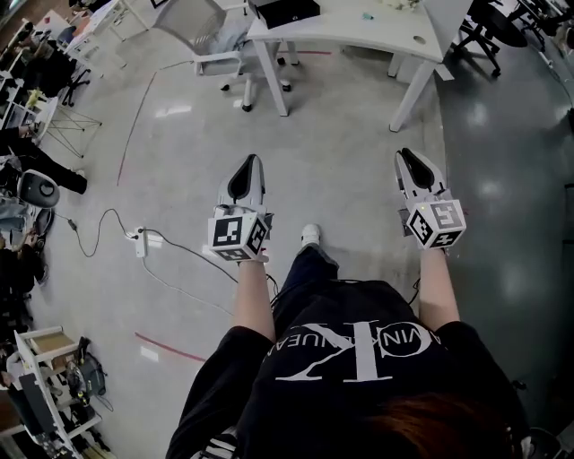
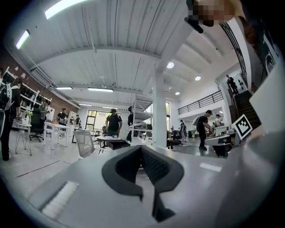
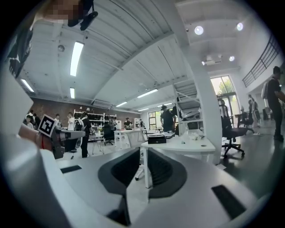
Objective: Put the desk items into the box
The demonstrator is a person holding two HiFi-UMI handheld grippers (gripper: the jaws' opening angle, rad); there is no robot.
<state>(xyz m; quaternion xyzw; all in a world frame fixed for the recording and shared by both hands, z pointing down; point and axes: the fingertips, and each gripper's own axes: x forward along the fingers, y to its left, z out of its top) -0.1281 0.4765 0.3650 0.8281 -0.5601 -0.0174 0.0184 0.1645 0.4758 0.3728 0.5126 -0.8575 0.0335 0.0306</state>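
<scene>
at the left of the head view a cable (image 1: 103,220) and a power strip (image 1: 140,242) are seen lying on the grey floor (image 1: 341,161), well apart from anything the task concerns. a white mesh chair (image 1: 202,36) is parked just beside the left end of the white desk (image 1: 359,34).

the left gripper (image 1: 250,166) is held out level over the bare floor. its jaws are brought together with only a thin slit between the dark pads, and nothing is gripped.

on the desk, near its left end, a black box-like case (image 1: 285,11) is set. it is taken to be the box named in the task, though this cannot be confirmed from so far off. a few small desk items (image 1: 368,15) lie toward the middle of the desk top, too small to be named.

the right gripper (image 1: 408,161) is likewise held level. its jaws are closed and empty, with the desk leg seen beyond them in the right gripper view.

the task is judged to be at its very start: the desk is being faced, nothing is picked up and nothing is boxed. the next move calls for the desk to be approached, the jaws of one gripper to be opened, and a single small item to be singled out and closed upon at the desk top.
</scene>
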